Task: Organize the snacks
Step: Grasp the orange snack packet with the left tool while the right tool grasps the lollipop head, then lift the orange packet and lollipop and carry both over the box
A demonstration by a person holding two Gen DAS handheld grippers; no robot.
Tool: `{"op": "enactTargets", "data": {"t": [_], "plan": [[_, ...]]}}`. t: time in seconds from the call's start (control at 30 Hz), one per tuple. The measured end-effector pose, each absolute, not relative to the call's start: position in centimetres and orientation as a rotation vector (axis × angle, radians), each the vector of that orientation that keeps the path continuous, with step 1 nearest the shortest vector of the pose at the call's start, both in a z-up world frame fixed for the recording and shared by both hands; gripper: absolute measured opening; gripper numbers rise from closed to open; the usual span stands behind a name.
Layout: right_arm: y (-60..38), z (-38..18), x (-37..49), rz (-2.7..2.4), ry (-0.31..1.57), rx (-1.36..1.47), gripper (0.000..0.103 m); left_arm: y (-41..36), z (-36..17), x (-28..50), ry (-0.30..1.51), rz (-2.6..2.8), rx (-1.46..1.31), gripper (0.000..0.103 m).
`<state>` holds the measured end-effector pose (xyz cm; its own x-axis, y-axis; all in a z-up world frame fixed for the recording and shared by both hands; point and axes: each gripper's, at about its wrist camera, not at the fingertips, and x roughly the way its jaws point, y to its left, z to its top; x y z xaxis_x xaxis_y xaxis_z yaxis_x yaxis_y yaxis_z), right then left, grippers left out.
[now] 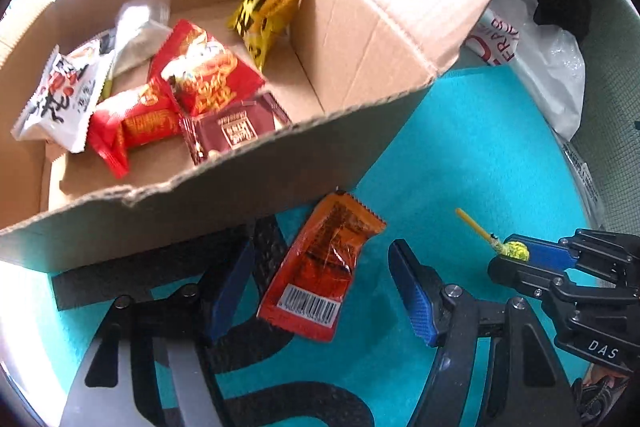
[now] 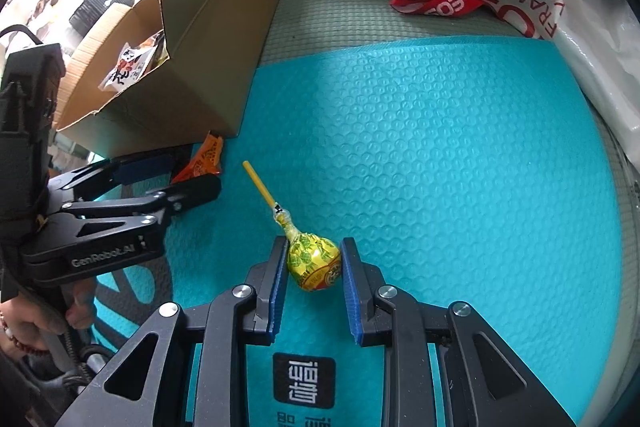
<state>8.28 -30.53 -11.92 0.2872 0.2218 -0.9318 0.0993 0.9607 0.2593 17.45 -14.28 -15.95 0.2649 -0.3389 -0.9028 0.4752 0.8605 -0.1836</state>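
Right hand-held gripper (image 2: 314,263) clamps the wrapped head of a yellow lollipop (image 2: 314,259) on the teal mat (image 2: 440,167); hard, light, glossy wrapper, so hold the head, not the thin stick. Left hand-held gripper (image 1: 320,283), jaws parted, straddles a limp, crinkly orange sachet (image 1: 320,267) just beside the cardboard box (image 1: 224,195). Inside the box lie red, white, brown and yellow packets.

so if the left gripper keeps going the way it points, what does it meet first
Most likely the orange packet, lying on the mat between the open fingers of the left gripper. Depth is hard to judge, so how soon is unclear.
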Motion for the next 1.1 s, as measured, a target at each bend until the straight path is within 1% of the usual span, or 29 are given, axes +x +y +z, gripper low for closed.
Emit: {"op": "enactTargets", "data": {"t": [0.03, 0.07, 0.1, 0.23, 0.37, 0.57, 0.7, 1.1], "plan": [[-30.5, -11.9, 8.4, 0.08, 1.284, 0.289, 0.025, -14.2, -16.0, 17.3, 1.178, -0.539, 0.149, 0.063], [-30.5, -12.0, 8.5, 0.078, 1.285, 0.288, 0.025, -14.3, -16.1, 17.1, 1.165, -0.512, 0.181, 0.048], [-30.4, -12.1, 8.6, 0.077, 1.286, 0.288, 0.025, -14.6, -16.1, 16.8, 1.153, -0.501, 0.208, 0.039], [-30.1, -12.4, 8.8, 0.078, 1.295, 0.283, 0.025, -14.1, -15.9, 16.0, 1.158, -0.514, 0.201, 0.031], [-29.4, -12.6, 8.8, 0.092, 1.301, 0.282, 0.025, -13.2, -15.7, 14.6, 1.185, -0.489, 0.184, 0.027], [-27.4, -12.7, 8.2, 0.133, 1.298, 0.277, 0.025, -11.2, -15.5, 12.0, 1.243, -0.439, 0.17, 0.027], [-26.2, -12.9, 7.5, 0.153, 1.304, 0.282, 0.025, -10.7, -15.4, 10.9, 1.257, -0.416, 0.183, 0.022], [-22.8, -12.7, 4.9, 0.225, 1.302, 0.273, 0.025, -7.1, -13.7, 7.6, 1.285, -0.422, 0.116, 0.022]]}}
